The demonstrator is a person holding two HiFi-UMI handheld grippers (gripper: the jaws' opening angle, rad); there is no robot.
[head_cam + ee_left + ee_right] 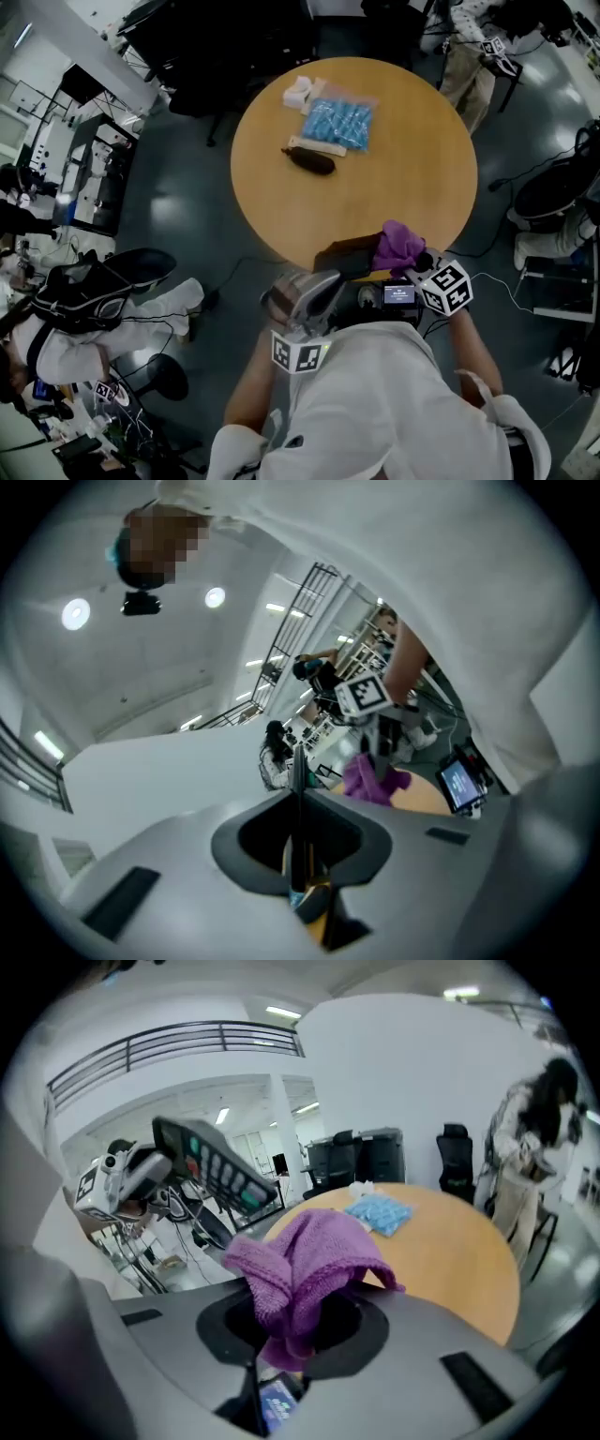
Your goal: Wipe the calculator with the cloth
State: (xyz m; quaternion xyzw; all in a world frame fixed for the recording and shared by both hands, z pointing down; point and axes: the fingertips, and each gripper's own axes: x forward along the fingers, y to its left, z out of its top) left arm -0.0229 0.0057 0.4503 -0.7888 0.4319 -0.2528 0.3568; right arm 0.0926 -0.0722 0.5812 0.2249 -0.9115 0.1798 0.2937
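Picking up looks done for the 2 things: the left tool (298, 846) is clamped narrow on the edge of the calculator (214, 1164), holding it in the air at the near rim of the round surface (412, 159). The right tool (286, 1335) is closed on a bunch of the purple cloth (305, 1265). The cloth sits just beside the lower end of the calculator's keyed face, though I cannot tell whether they touch, so the wiping seems barely begun at best, with most of that face left to cover.
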